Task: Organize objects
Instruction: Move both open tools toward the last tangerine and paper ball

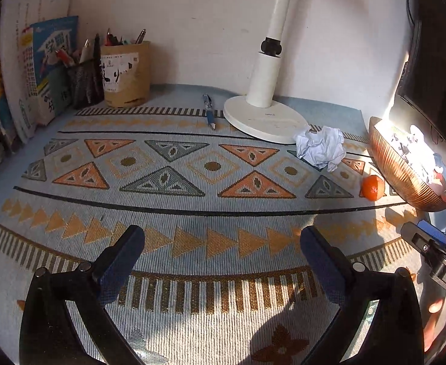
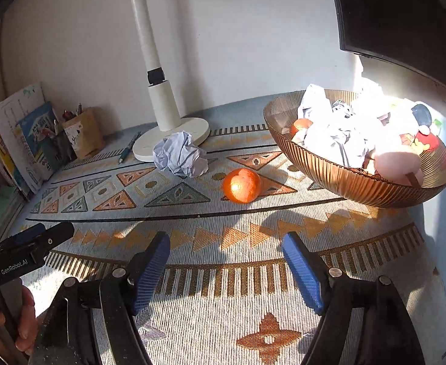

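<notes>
Two handheld tools hover over a counter covered by a woven cloth (image 1: pixel 192 243) patterned with orange and grey triangles. The left tool (image 1: pixel 223 243) has its blue-padded jaws spread wide with nothing between them, angled down at the cloth. The right tool (image 2: pixel 226 252) also stands open and empty, tilted downward; a hand (image 2: pixel 25 328) grips the left tool's handle at the edge of the right wrist view.

Beyond the right tool, a tangerine (image 2: pixel 241 185) sits on the cloth, just beside a ribbed amber bowl (image 2: pixel 359 188) in bright sunlight, which holds crumpled paper and small items too washed out to tell. A crumpled paper ball (image 2: pixel 180 158) lies against the round base of a white desk lamp (image 2: pixel 168 115). A blue pen (image 1: pixel 209 111) lies left of the lamp base. At the far left, a cardboard pen holder (image 1: pixel 127 73) and a mesh pen cup (image 1: pixel 84 83) stand by upright books (image 1: pixel 40 60) along the pale wall. A dark monitor (image 2: pixel 405 15) hangs at the right.
</notes>
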`<state>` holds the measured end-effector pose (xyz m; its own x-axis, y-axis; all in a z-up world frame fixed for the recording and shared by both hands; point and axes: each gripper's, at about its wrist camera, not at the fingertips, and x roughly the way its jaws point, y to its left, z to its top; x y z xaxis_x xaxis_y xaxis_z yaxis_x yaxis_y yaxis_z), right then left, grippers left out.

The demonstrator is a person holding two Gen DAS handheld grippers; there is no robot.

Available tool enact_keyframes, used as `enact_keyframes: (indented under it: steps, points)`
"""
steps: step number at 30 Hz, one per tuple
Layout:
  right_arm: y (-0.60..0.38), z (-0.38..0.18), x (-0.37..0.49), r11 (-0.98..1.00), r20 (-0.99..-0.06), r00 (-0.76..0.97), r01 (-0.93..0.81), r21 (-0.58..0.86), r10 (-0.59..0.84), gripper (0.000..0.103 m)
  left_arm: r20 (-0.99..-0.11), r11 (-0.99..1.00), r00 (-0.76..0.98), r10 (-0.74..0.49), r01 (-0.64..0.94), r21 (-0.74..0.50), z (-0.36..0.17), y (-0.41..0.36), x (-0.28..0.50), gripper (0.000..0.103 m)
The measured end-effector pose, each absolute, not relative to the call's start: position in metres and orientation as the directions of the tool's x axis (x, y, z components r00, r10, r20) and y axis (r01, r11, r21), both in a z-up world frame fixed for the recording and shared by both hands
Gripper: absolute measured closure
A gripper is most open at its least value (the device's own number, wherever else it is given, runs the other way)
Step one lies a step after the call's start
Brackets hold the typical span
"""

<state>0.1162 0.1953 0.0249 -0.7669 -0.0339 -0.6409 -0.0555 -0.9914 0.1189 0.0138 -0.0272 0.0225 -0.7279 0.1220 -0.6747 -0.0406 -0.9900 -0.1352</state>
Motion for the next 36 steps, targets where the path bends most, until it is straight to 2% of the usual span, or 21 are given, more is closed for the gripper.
enact_keyframes:
  steps: [2, 5, 10, 16, 20, 24, 26, 30, 33, 36]
  points:
    - [0.190, 0.024, 0.116, -0.995, -0.645, -0.764, -0.043, 0.091, -0.026, 0.019, -0.677, -0.990, -0.726, 0.118, -0.037, -0.133, 0.022, -0.028, 0.013, 0.001]
    - [0.190, 0.024, 0.116, -0.995, -0.646, -0.763, -0.046, 0.087, -0.021, 0.014, -0.679, -0.990, -0.724, 0.117, -0.035, -0.134, 0.022, -0.028, 0.013, 0.001]
    - [0.195, 0.022, 0.113, -0.992, -0.657, -0.753, -0.061, 0.114, -0.029, 0.014, -0.683, -0.989, -0.721, 0.121, -0.030, -0.144, 0.022, -0.030, 0.013, 0.001]
    - [0.187, 0.022, 0.112, -0.996, -0.659, -0.752, -0.041, 0.074, -0.018, 0.014, -0.685, -0.990, -0.720, 0.115, -0.023, -0.142, 0.022, -0.031, 0.012, 0.001]
    - [0.191, 0.019, 0.103, -0.995, -0.692, -0.720, -0.035, 0.097, -0.042, 0.014, -0.679, -0.986, -0.721, 0.136, -0.035, -0.161, 0.023, -0.032, 0.012, 0.001]
    - [0.210, 0.026, 0.092, -0.971, -0.712, -0.690, -0.053, 0.232, -0.132, 0.014, -0.689, -0.977, -0.693, 0.212, -0.130, -0.170, 0.031, -0.027, 0.004, 0.001]
    - [0.212, 0.031, 0.078, -0.966, -0.742, -0.654, -0.064, 0.250, -0.148, 0.014, -0.665, -0.967, -0.703, 0.255, -0.193, -0.166, 0.047, -0.021, -0.001, 0.001]
    - [0.209, 0.029, 0.044, -0.967, -0.786, -0.595, -0.054, 0.250, -0.169, 0.014, -0.644, -0.916, -0.656, 0.393, -0.343, -0.209, 0.072, -0.006, -0.035, 0.001]
    - [0.203, 0.014, 0.024, -0.981, -0.811, -0.574, -0.065, 0.186, -0.116, 0.014, -0.665, -0.904, -0.623, 0.413, -0.369, -0.216, 0.070, 0.010, -0.072, 0.001]
    - [0.206, 0.007, 0.016, -0.983, -0.794, -0.605, -0.095, 0.154, -0.066, 0.023, -0.682, -0.872, -0.562, 0.468, -0.417, -0.256, 0.060, 0.030, -0.100, 0.001]
